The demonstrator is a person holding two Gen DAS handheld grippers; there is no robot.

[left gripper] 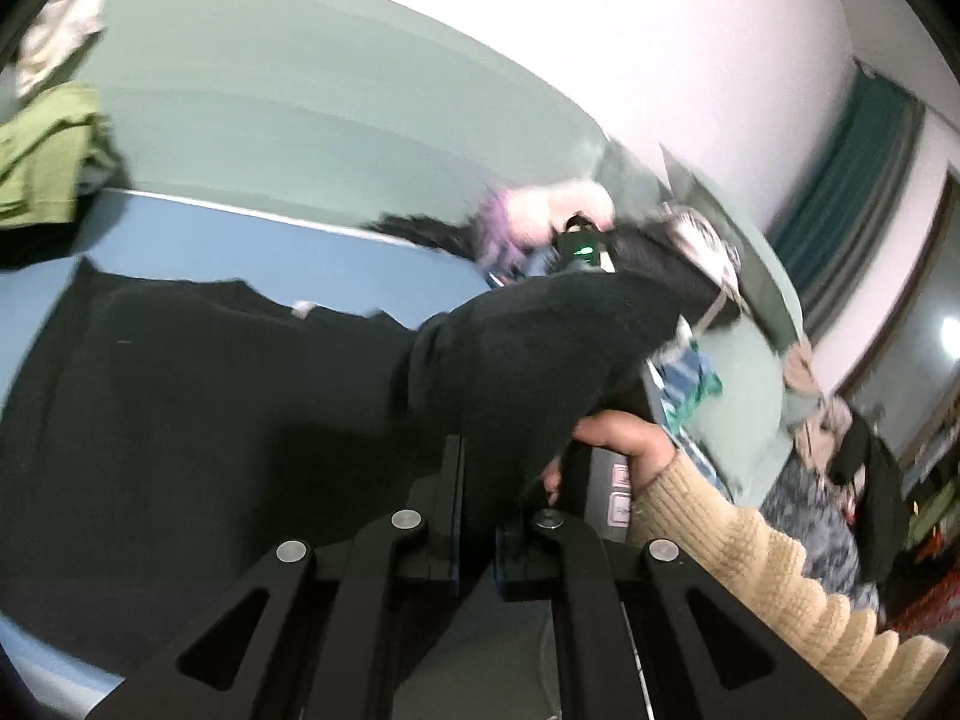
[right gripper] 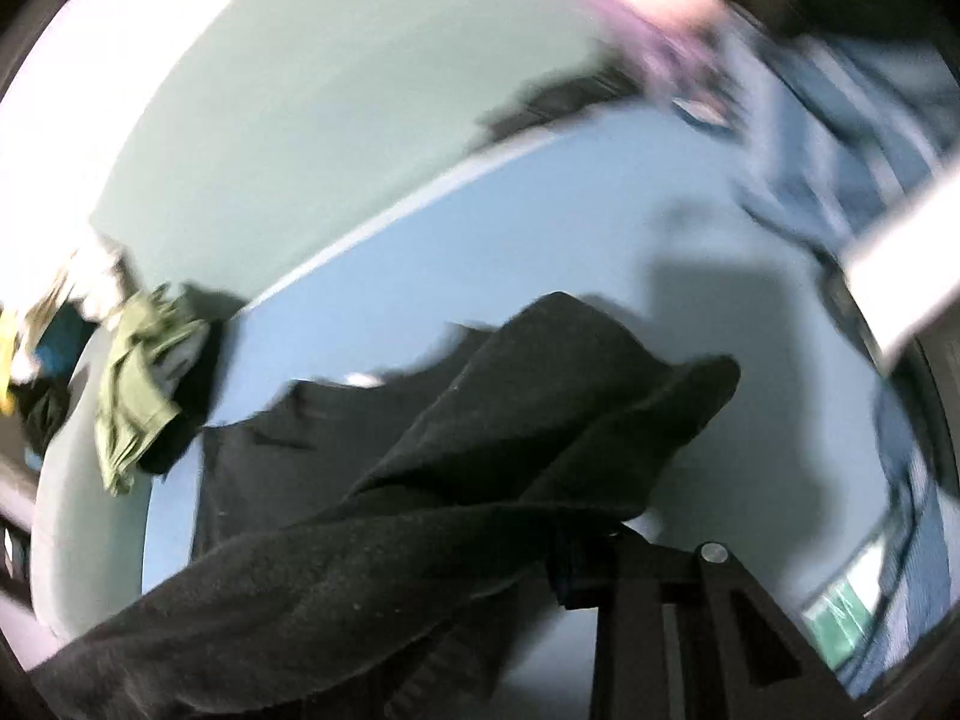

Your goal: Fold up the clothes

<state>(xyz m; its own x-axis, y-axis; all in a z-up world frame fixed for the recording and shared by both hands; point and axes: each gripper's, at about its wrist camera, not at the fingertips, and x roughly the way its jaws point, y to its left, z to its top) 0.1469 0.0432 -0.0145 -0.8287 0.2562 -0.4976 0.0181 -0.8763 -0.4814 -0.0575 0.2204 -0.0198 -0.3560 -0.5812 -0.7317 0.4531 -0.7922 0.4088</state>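
The blue bed surface (left gripper: pixel 252 252) carried most of the black garment (left gripper: pixel 180 420), which lay spread across it with 1 end lifted off toward the grippers. No container showed clearly in either view; at the far right edge of the bed a blurred heap of clothes (left gripper: pixel 540 222), pink, purple and black, sat against the pale green wall (left gripper: pixel 300 90). At the far left corner a green garment (right gripper: pixel 144 396) lay bunched on the edge.

The left gripper (left gripper: pixel 477 516) had its jaws drawn close together with a fold of the black cloth passing between them, clamped on it. The right gripper (right gripper: pixel 558 564) was largely buried: black fabric draped over its left finger, so I could not tell how its jaws stood. In the left wrist view, the right hand (left gripper: pixel 618 444), in a cream knitted sleeve (left gripper: pixel 750 564), held its handle just beside the raised cloth.
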